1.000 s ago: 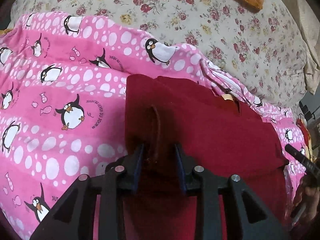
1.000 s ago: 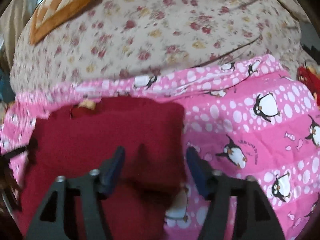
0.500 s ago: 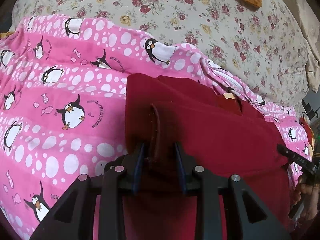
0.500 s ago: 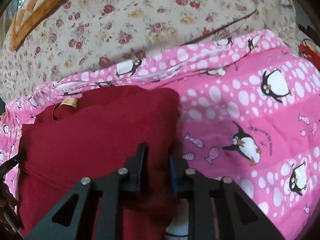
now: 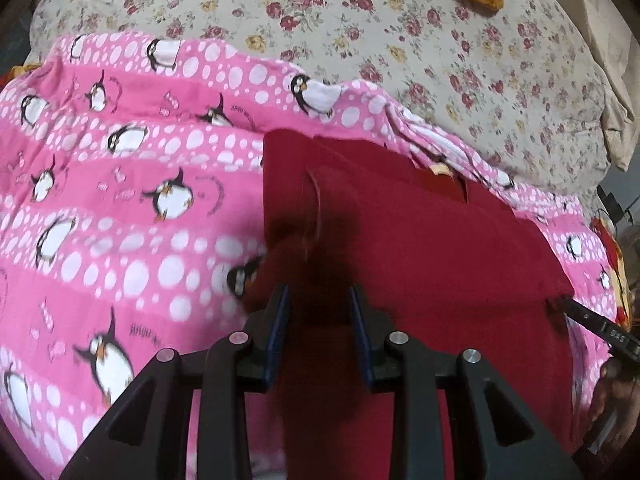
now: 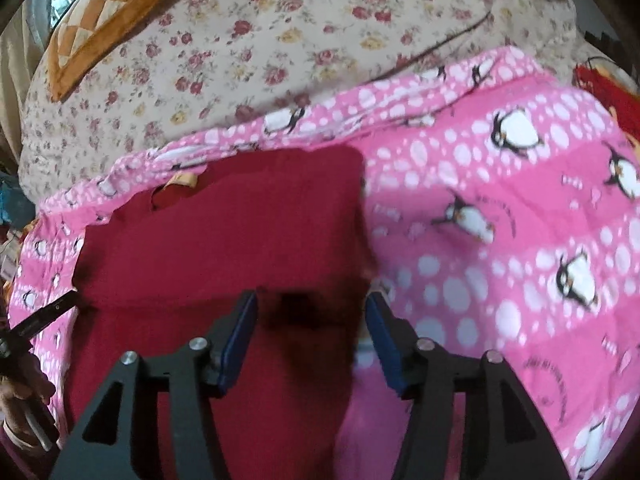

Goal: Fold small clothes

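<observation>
A dark red garment (image 5: 440, 248) lies partly folded on a pink penguin blanket (image 5: 120, 200). My left gripper (image 5: 318, 296) is shut on a raised fold at the garment's left edge, and the cloth bunches up between its blue pads. In the right wrist view the same red garment (image 6: 240, 232) has its right edge under my right gripper (image 6: 312, 304). That gripper's jaws are opening, with red cloth lying between them but the pads apart from it. A small tan label (image 6: 184, 179) shows at the neck opening.
The pink blanket (image 6: 500, 240) lies over a floral bedsheet (image 5: 400, 40). An orange checked cushion (image 6: 108, 12) sits at the back. A red and yellow item (image 6: 600, 92) lies at the blanket's far right. A person's hand (image 6: 20, 392) shows at the left edge.
The right gripper closed on the garment's right edge half a second ago and has now spread its jaws again. The left gripper, still gripping, has drawn its fold up, baring a penguin beneath.
</observation>
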`<state>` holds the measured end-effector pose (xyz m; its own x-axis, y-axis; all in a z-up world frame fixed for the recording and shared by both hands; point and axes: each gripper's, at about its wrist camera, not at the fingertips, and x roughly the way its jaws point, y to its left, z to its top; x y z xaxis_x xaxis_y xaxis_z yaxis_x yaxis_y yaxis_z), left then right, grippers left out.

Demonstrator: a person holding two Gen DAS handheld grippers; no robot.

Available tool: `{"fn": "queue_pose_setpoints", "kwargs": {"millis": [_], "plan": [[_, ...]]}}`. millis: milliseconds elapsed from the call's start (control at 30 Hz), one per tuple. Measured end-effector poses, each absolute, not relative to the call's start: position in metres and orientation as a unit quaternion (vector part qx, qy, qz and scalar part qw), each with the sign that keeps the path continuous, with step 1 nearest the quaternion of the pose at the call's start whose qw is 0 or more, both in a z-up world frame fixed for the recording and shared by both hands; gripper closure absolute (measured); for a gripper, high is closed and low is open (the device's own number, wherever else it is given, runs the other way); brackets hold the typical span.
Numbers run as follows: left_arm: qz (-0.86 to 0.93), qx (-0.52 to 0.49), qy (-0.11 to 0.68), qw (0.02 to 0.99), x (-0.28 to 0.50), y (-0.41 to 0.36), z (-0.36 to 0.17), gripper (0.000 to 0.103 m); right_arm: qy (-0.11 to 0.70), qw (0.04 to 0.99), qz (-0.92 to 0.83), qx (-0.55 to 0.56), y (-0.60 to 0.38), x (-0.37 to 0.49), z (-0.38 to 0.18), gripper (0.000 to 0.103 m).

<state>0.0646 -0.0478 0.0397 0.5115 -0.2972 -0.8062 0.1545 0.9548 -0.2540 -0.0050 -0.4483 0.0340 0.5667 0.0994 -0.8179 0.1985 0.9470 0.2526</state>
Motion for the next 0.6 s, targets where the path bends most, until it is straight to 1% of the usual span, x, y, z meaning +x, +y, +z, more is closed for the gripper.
{"fn": "queue_pose_setpoints", "kwargs": {"millis": [100,233,433,600], "plan": [[-0.146,-0.075,0.482,0.861,0.047,-0.042,0.039,0.094,0.48,0.865,-0.021,0.144,-0.44,-0.02,0.029,0.041],[-0.172,-0.067,0.492,0.851,0.012,-0.03,0.037,0.094,0.494,0.857,0.001,0.149,-0.432,-0.048,0.028,0.04],[-0.189,-0.063,0.514,0.834,-0.039,-0.018,0.031,0.094,0.53,0.836,0.035,0.135,-0.422,-0.108,0.029,0.038],[-0.18,-0.058,0.51,0.839,-0.064,-0.014,0.03,0.094,0.545,0.827,0.05,0.13,-0.413,-0.142,0.026,0.038]]}}
